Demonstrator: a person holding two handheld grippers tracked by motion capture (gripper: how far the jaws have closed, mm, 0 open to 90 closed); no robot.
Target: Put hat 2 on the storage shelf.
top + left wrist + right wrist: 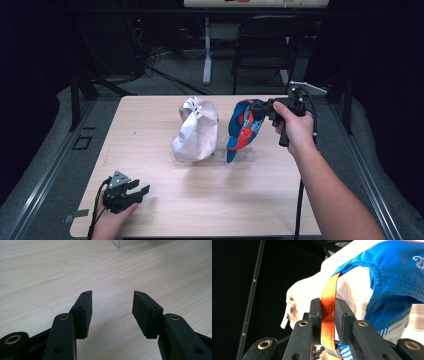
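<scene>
Right hand-held gripper point(261, 107) is clamped on the orange strap point(328, 312) at the back of the blue-and-red cap point(243, 129); jaws pinch it from both sides. That cap stands upright right of centre on the wooden surface point(210, 200), beside a white cap point(196, 130), both on a clear stand point(240, 155). Left hand-held gripper point(112, 305) sits low at the near-left corner, jaws spread wide, nothing between them, just bare wood below.

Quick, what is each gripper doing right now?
Left gripper: open, holding nothing, low over the table.
Right gripper: shut on the blue cap's orange strap.
</scene>
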